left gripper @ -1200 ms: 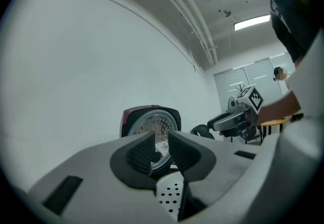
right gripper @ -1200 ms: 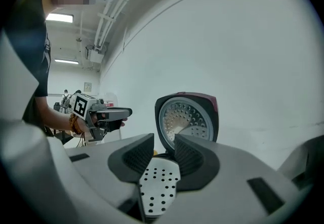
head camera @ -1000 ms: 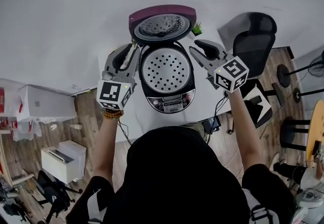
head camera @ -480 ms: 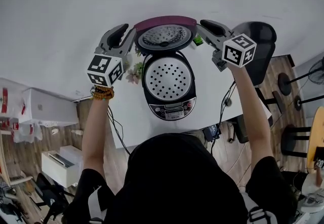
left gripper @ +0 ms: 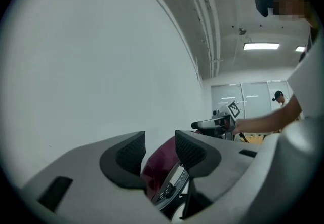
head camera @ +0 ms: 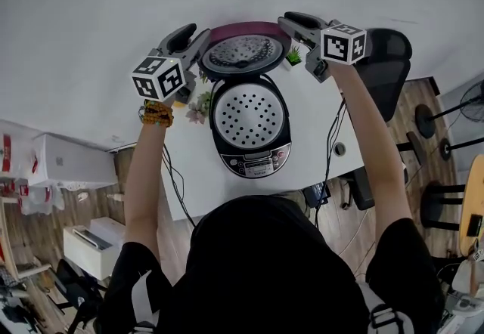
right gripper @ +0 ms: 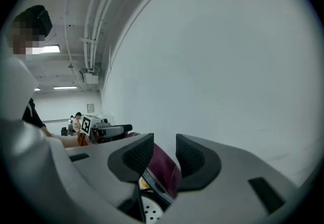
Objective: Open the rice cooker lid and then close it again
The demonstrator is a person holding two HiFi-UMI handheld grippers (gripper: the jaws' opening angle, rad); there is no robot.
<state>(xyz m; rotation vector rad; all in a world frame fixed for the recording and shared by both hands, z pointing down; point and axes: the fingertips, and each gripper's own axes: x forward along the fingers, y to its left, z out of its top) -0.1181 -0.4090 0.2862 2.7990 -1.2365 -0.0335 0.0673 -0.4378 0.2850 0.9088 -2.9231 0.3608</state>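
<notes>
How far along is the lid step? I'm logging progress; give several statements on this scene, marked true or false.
The lid stands open. True.
The left gripper clamps the lid. False: its jaws have just been opening and stand apart; the lid's rim shows in the gap, unpressed.
The panel faces the wall. False: it faces the person.
A holed tray sits in the cooker. True.

Rice cooker lid (left gripper: pixel 158 170) shell glossy maroon plastic, inner plate (head camera: pixel 243 51) and perforated steamer tray (head camera: pixel 249 115) dull metal; left gripper (left gripper: pixel 159 144) body matt grey plastic, pads (left gripper: pixel 130 153) ribbed black rubber; table (head camera: pixel 189 170) smooth white.
</notes>
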